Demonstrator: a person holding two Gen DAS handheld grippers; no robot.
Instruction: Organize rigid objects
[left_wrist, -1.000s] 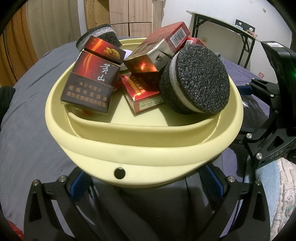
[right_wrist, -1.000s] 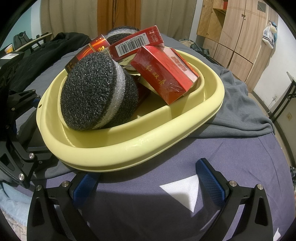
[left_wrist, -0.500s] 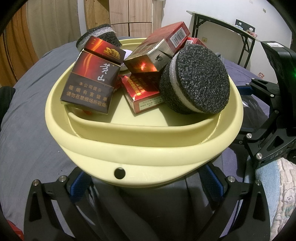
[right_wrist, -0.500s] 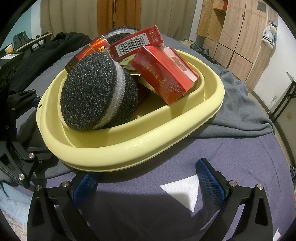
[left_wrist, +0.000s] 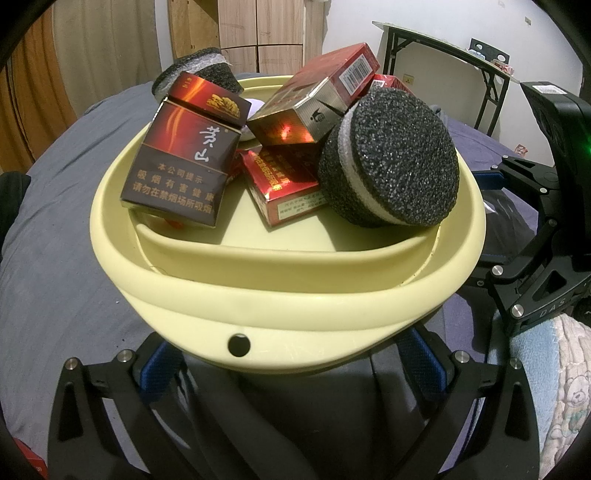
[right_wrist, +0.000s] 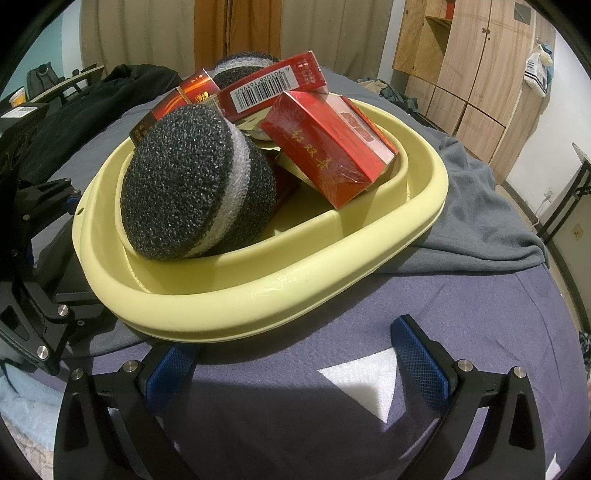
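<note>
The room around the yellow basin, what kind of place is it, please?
Most likely a bedroom in a home. The yellow basin sits on a bed-like surface under a blue-grey sheet, with wooden wardrobe doors and curtains behind.

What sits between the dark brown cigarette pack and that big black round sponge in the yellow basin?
In the left wrist view, a red pack lies flat between the dark brown pack and the sponge.

Bedroom — bed (right_wrist: 480, 325), wardrobe (right_wrist: 476, 62)

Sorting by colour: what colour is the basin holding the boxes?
Pale yellow basin; clearest in the left wrist view.
</note>
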